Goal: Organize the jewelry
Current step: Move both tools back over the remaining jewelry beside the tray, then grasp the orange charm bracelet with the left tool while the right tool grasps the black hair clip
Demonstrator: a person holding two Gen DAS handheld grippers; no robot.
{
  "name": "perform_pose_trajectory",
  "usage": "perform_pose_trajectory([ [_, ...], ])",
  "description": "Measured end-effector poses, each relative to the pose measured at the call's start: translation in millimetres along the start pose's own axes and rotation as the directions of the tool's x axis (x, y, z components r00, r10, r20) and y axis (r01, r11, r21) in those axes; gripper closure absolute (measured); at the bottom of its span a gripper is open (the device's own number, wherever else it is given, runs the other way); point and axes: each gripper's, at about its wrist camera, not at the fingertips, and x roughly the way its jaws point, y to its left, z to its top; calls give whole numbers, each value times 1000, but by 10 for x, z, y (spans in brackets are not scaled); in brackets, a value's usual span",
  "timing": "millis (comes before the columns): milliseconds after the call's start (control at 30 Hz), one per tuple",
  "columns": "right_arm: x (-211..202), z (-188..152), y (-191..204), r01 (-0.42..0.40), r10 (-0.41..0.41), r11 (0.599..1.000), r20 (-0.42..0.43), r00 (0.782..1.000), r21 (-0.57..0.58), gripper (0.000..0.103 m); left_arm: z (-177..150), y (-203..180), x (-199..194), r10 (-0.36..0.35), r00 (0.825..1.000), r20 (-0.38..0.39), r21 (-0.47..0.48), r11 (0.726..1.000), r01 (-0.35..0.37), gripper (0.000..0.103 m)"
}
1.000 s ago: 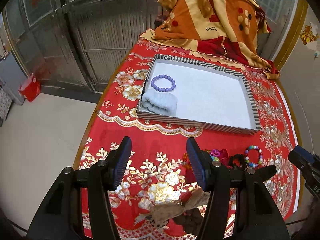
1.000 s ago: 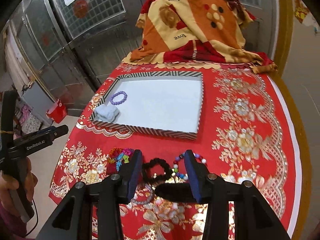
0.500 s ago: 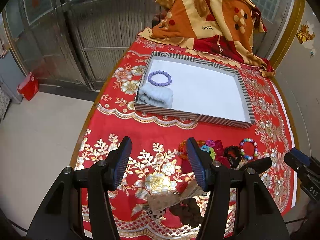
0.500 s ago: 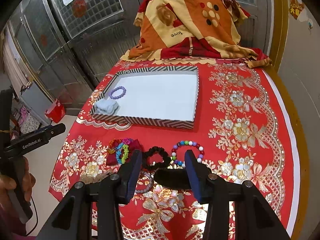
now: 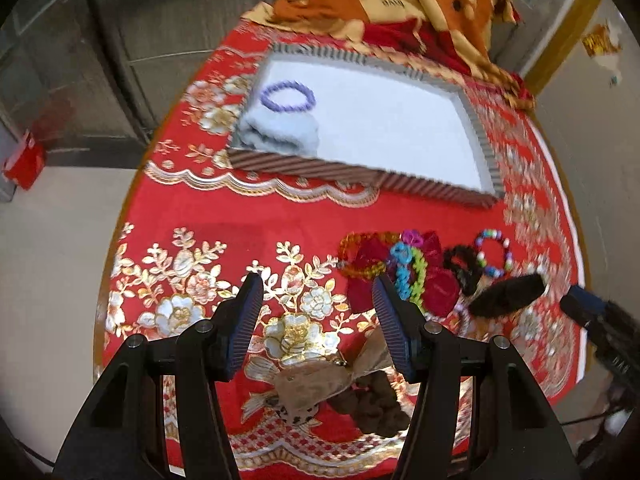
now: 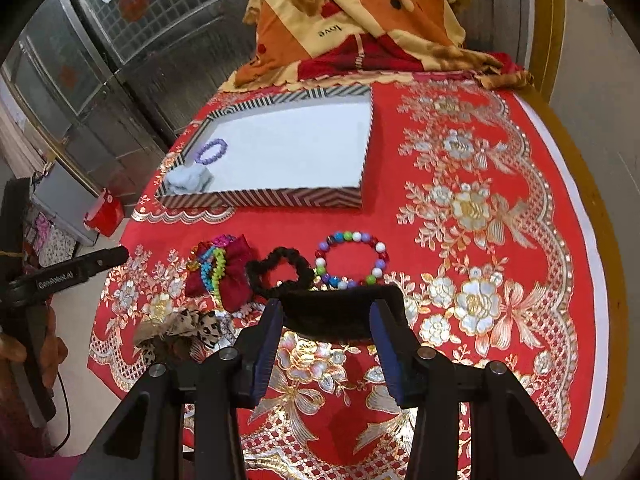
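Observation:
A striped tray [image 5: 360, 181] with a white floor holds a purple bead bracelet [image 5: 287, 96] and a pale blue scrunchie [image 5: 280, 134]. In front of it on the red cloth lie a red bow with coloured bands [image 6: 236, 276], a black scrunchie [image 6: 260, 276] and a multicoloured bead bracelet [image 6: 347, 236]. My right gripper [image 6: 327, 306] is shut on a black fuzzy hair piece [image 6: 340, 316], low over the cloth just in front of that pile. My left gripper [image 5: 316, 284] stands open and empty above a leopard-print bow [image 5: 316, 384] and a brown scrunchie [image 5: 372, 404].
A folded orange and red blanket [image 6: 360, 20] lies behind the tray [image 6: 260, 200]. The table drops off at the left and near edges to a pale floor. A red bin [image 5: 24, 160] stands by metal doors. A hand [image 6: 16, 352] grips the left tool.
Both grippers have sunk toward the cloth and tipped further down, so the jewellery pile looks larger and nearer. The right one keeps the black hair piece; the left stays open.

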Motion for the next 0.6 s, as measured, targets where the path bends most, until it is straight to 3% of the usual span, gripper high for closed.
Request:
perform_pose_trajectory([
  [167, 44, 9, -5, 3, -3, 1000, -15, 1000, -20, 60, 17, -43, 214, -53, 997, -47, 50, 997, 56, 46],
  [600, 186, 11, -204, 2, 1, 999, -75, 997, 35, 60, 79, -145, 614, -78, 988, -131, 203, 974, 104, 46],
])
